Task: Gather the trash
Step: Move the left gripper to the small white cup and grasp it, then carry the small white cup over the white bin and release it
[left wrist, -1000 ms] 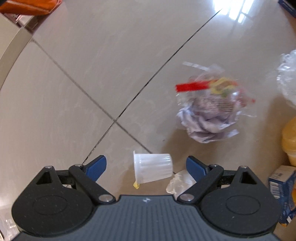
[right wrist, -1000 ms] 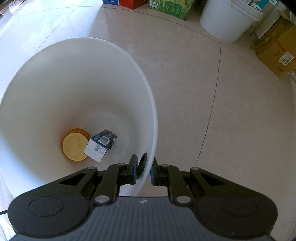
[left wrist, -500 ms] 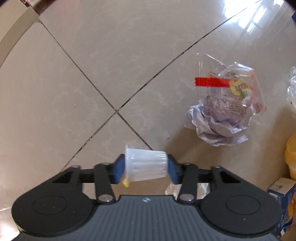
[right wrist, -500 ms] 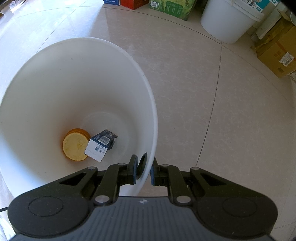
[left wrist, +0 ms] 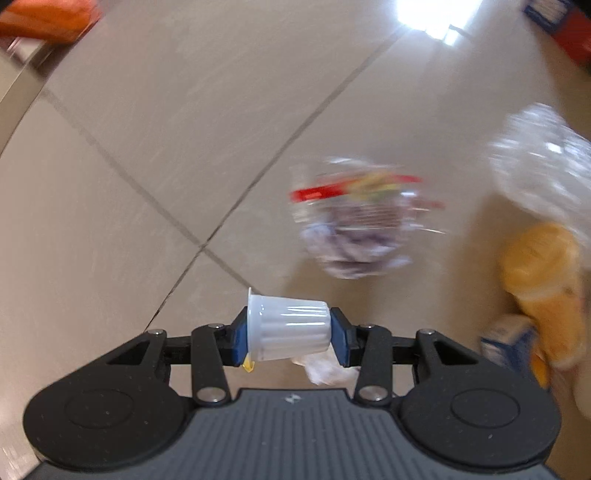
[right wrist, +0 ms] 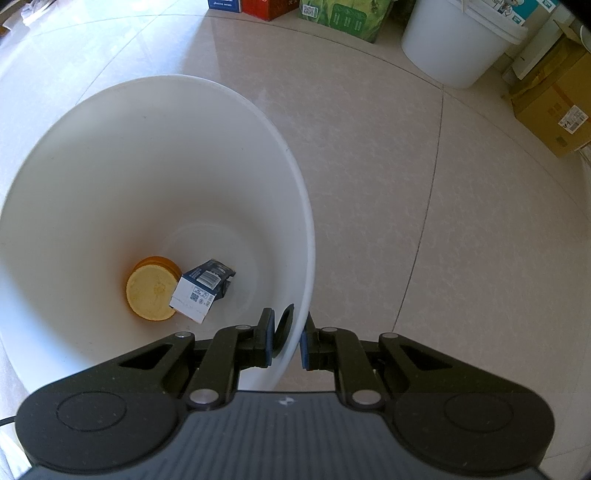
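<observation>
My left gripper [left wrist: 288,334] is shut on a small ribbed white plastic cup [left wrist: 290,332], held sideways above the tiled floor with its rim to the left. A clear wrapper with a red strip and crumpled paper [left wrist: 354,229] lies on the floor beyond it. A scrap of white tissue [left wrist: 325,369] lies just below the cup. In the right wrist view my right gripper [right wrist: 286,341] is shut on the rim of a white bucket [right wrist: 110,155]. Inside the bucket lie a yellow lidded tub [right wrist: 151,291] and a small blue and white carton [right wrist: 203,290].
A crumpled clear plastic bag [left wrist: 543,166], an orange-yellow item [left wrist: 543,284] and a blue and white box [left wrist: 513,341] lie at the right of the left wrist view. A second white bucket [right wrist: 458,40], coloured boxes [right wrist: 340,14] and a cardboard box [right wrist: 554,107] stand along the far side.
My left gripper has closed on the white cup and lifted it off the floor; the left view is now blurred. The right gripper and the bucket have not moved.
</observation>
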`<state>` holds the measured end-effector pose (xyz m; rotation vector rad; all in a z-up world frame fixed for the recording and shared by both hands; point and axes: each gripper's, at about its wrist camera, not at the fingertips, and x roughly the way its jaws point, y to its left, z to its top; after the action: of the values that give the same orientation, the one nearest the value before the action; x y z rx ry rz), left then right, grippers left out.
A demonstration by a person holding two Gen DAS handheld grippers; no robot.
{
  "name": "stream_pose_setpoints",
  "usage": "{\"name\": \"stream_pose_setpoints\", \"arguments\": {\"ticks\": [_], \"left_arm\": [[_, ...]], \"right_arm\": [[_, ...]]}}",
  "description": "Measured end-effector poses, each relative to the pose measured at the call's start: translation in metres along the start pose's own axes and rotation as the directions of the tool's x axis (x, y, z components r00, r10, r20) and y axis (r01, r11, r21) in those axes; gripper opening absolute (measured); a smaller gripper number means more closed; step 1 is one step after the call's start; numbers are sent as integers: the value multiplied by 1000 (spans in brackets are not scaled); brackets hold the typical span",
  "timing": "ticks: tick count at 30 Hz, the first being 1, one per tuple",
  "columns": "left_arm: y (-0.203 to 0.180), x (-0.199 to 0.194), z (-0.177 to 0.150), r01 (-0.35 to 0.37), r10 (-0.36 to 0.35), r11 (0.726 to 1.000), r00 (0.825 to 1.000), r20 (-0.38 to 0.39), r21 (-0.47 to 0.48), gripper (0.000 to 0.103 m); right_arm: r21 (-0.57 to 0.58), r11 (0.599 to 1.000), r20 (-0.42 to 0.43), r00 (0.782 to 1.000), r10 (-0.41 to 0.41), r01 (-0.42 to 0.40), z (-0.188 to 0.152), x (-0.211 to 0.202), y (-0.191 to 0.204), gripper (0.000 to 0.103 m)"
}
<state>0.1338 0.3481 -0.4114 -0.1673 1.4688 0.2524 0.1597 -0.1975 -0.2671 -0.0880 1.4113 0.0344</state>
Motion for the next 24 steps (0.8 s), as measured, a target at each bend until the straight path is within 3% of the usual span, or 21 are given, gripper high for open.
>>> {"name": "stream_pose_setpoints", "arguments": {"ticks": [5,10,20,24], "left_arm": [[-41,-42,-1,44,-46,988,999,9,148,42],[-88,-91,-4,92,-100,945,995,10,314,42],[-186,-196,-11,171,-240,794,970,42,583,42],[-229,-236,-13,185,-308,724,949,71,665,42]], "right_arm": [[4,1000,2,1000,1,-1,0,0,-1,16],[5,1000,7,1000,7,-7,-2,-1,-2,16],[6,1000,12,1000,15,-15,-2,-2,-5,16],[8,1000,17,1000,19,-19,-4,-3,-7,16]]}}
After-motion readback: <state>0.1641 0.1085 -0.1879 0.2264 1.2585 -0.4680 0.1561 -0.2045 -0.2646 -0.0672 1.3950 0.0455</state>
